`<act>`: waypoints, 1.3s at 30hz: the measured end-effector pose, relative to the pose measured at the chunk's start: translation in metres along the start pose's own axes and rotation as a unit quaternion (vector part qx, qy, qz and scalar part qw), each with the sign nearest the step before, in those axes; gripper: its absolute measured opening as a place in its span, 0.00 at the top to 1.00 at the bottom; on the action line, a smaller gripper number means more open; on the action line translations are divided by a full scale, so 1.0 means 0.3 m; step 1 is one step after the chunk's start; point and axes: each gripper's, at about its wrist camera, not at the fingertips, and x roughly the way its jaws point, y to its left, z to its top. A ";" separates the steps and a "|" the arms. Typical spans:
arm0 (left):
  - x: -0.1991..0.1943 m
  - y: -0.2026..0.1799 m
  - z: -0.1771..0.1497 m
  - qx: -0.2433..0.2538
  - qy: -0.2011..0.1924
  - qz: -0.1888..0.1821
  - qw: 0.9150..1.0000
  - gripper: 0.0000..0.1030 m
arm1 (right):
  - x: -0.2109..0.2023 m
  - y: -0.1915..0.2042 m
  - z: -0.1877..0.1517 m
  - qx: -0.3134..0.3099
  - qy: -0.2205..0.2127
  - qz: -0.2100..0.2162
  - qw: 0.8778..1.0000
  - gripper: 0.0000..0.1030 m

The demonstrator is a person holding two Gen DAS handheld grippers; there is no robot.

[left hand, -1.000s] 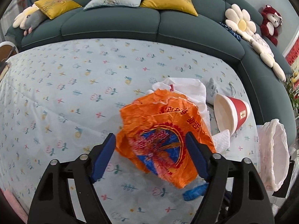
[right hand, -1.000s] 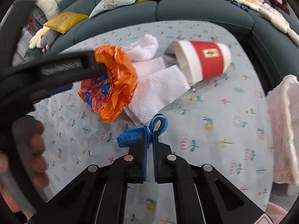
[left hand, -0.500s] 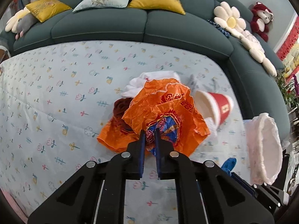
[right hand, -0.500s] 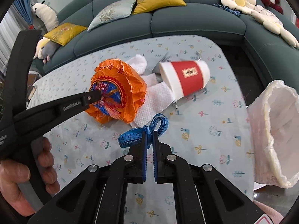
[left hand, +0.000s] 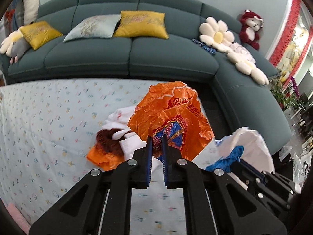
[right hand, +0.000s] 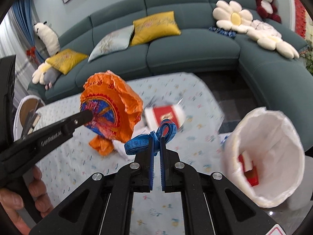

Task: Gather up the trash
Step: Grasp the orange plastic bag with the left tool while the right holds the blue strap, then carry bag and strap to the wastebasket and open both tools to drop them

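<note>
My left gripper [left hand: 156, 137] is shut on a crumpled orange plastic bag [left hand: 170, 115] and holds it in the air above the table; it also shows in the right wrist view [right hand: 111, 105]. My right gripper [right hand: 156, 139] is shut on a blue measuring tape [right hand: 152, 137], also lifted; the tape shows in the left wrist view [left hand: 227, 158]. A white-lined trash bag [right hand: 270, 152] stands open at the right, with red and white scraps inside. On the table lie a red paper cup [right hand: 166, 113], white tissues [left hand: 121, 121], a second orange wrapper [left hand: 101, 156] and something brown [left hand: 107, 139].
The table has a pale floral cloth [left hand: 49, 117]. A teal corner sofa [left hand: 127, 54] with yellow and grey cushions, flower pillows and plush toys wraps behind and to the right. A gap of dark floor [right hand: 230, 90] lies between table and sofa.
Both grippers have risen. The orange bag has come off the table in my left gripper, uncovering the brown thing and the second wrapper. The trash bag's opening now faces the right wrist camera.
</note>
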 end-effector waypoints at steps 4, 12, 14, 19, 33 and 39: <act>-0.052 -0.101 0.014 0.018 -0.016 -0.010 1.000 0.92 | -0.092 -0.074 0.041 0.006 -0.030 -0.012 0.999 0.95; -0.139 -0.310 0.013 0.057 -0.038 -0.032 0.997 0.91 | -0.264 -0.226 0.072 0.020 -0.077 -0.038 0.996 0.95; -0.156 -0.367 0.005 0.069 -0.042 -0.038 0.996 0.91 | -0.305 -0.267 0.071 0.021 -0.088 -0.046 0.995 0.95; -0.182 -0.501 -0.019 0.097 -0.044 -0.053 0.993 0.91 | -0.386 -0.365 0.067 0.032 -0.105 -0.061 0.992 0.95; -0.121 -0.750 -0.083 0.156 -0.015 -0.079 0.984 0.91 | -0.438 -0.613 0.028 0.073 -0.107 -0.100 0.987 0.95; -0.070 -0.780 -0.090 0.147 0.004 -0.088 0.985 0.75 | -0.401 -0.663 0.013 0.083 -0.093 -0.108 0.986 0.93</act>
